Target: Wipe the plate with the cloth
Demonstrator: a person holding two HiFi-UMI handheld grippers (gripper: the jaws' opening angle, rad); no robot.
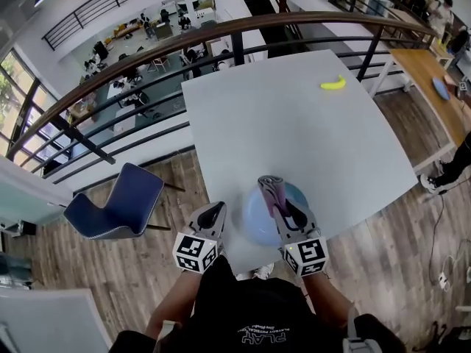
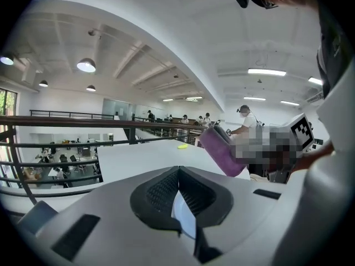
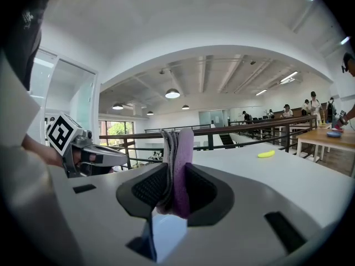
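The right gripper (image 1: pixel 280 201) is clamping an upright folded purple cloth (image 1: pixel 269 187) just above the pale blue plate (image 1: pixel 255 229) at the white counter's (image 1: pixel 294 131) near edge, while the left gripper (image 1: pixel 218 211) is pinching the plate's left rim, jaws closed.
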